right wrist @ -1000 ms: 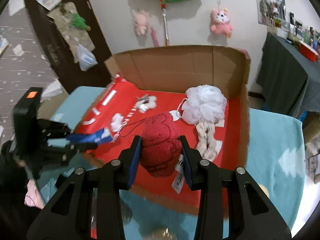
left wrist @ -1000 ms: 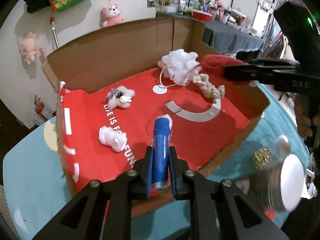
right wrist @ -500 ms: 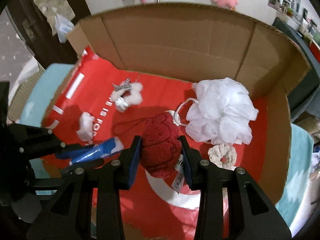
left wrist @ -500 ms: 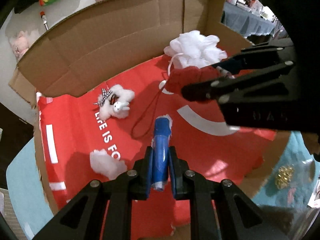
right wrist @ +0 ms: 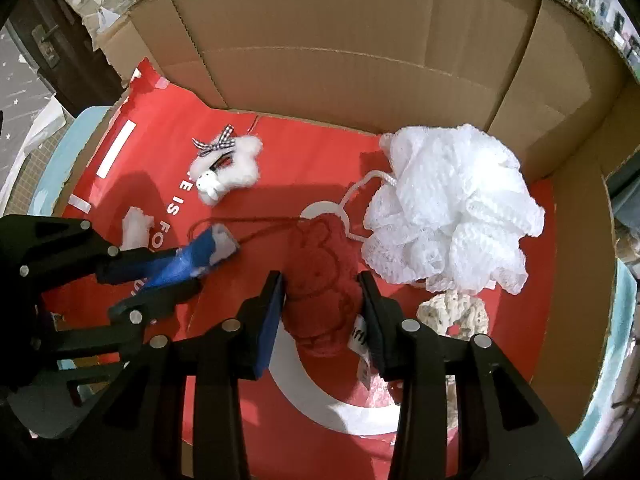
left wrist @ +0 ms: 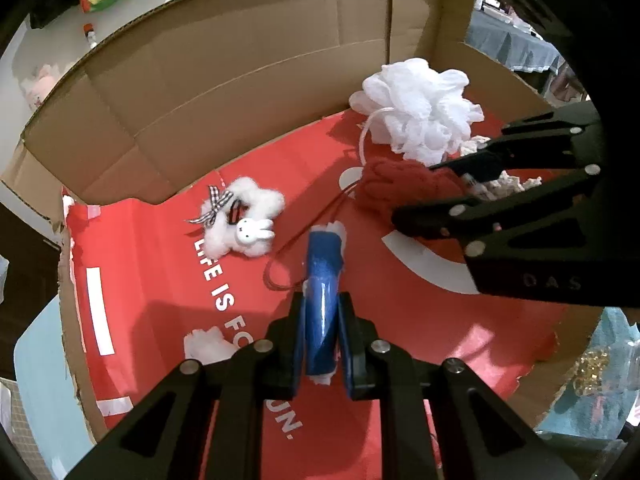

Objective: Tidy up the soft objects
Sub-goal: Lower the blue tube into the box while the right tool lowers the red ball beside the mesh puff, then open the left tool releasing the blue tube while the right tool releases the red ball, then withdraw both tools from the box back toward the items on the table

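Observation:
My left gripper (left wrist: 320, 312) is shut on a blue soft roll (left wrist: 321, 280) with white fluff at its ends, held low over the red floor of the cardboard box (left wrist: 224, 80). It also shows in the right wrist view (right wrist: 188, 260). My right gripper (right wrist: 320, 300) is shut on a red knitted soft toy (right wrist: 324, 280) with a trailing red cord, low inside the box; it shows in the left wrist view too (left wrist: 404, 188). The two grippers are close together.
In the box lie a white mesh bath pouf (right wrist: 452, 216), a white bunny plush with a checked bow (right wrist: 228, 168), a small white fluff piece (right wrist: 136, 228) and a cream knitted piece (right wrist: 456, 312). Cardboard walls (right wrist: 360, 40) rise behind and right.
Both grippers have moved forward and down into the box with their objects. The red toy now hangs just above the red floor beside the pouf.

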